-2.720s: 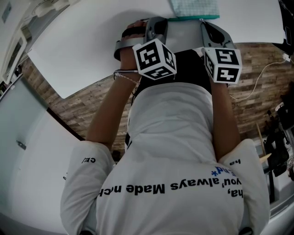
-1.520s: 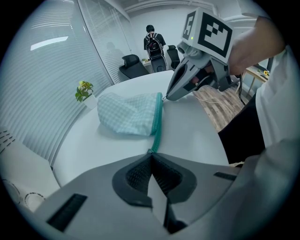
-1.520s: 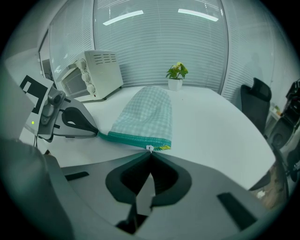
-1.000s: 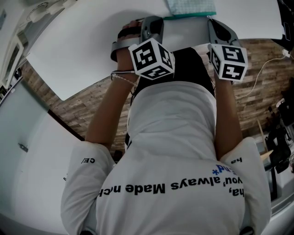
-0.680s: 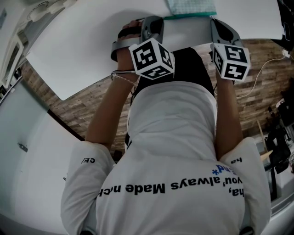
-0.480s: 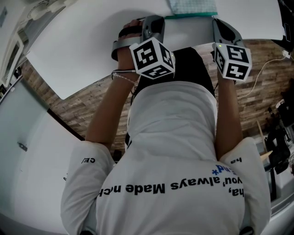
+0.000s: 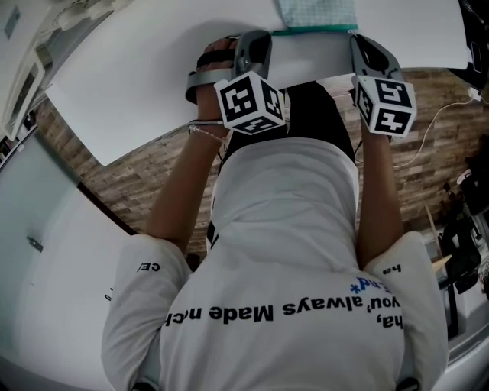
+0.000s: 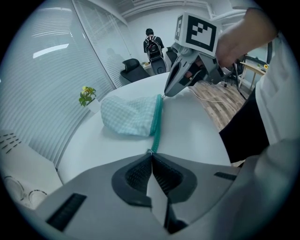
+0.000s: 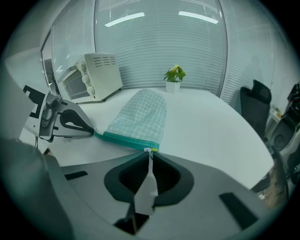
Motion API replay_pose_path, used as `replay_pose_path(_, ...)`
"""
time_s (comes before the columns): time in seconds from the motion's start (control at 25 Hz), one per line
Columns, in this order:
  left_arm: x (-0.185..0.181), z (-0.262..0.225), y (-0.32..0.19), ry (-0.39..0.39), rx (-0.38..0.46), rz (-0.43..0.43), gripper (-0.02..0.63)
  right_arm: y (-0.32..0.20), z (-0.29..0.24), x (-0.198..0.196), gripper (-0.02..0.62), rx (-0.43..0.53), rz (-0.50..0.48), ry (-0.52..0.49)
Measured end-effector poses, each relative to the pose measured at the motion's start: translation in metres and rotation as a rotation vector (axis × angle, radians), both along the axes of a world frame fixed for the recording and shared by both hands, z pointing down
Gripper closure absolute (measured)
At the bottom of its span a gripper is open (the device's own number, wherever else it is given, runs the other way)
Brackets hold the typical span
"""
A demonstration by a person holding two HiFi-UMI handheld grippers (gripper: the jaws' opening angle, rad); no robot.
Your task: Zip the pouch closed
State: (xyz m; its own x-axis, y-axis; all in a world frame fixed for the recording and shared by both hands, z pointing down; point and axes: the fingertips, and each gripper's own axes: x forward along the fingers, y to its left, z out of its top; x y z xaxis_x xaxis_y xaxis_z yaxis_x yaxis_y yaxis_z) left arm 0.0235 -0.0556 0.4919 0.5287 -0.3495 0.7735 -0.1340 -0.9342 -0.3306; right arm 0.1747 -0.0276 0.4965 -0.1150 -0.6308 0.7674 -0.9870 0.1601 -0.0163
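A pale green checked pouch (image 9: 143,115) lies on the white table (image 7: 137,76), its teal zipper band (image 8: 157,119) facing me. In the head view the pouch (image 7: 315,11) sits at the top edge between both grippers. My left gripper (image 8: 151,153) pinches the near end of the zipper band; its jaws are just starting to open, though the pads still press on the band. My right gripper (image 9: 150,151) is shut on the small white zipper pull (image 9: 150,150) at the other end. Each gripper shows in the other's view: the right gripper (image 8: 164,95), the left gripper (image 9: 93,133).
A white toaster oven (image 9: 91,77) and a small potted plant (image 9: 173,74) stand at the table's far side. An office chair (image 9: 255,101) stands beyond the table. A person (image 8: 152,44) stands far off. Wooden floor (image 7: 130,176) lies below the table's near edge.
My right gripper has shifted a little to the right along the zipper edge since the earliest frame. Over the last second neither gripper has visibly moved.
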Motion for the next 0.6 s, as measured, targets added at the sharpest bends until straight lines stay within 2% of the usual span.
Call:
replay_pose_path(0.32, -0.003, -0.045, 0.004, 0.188, -0.066, -0.142, 0.584, 0.003, -0.027, 0.001, 0.563, 0.039, -0.052, -0.010)
replay_pose_path(0.6, -0.008, -0.100, -0.002, 0.421, -0.169, -0.285, 0.586, 0.005, -0.069, 0.008, 0.588, 0.105, -0.106, -0.009)
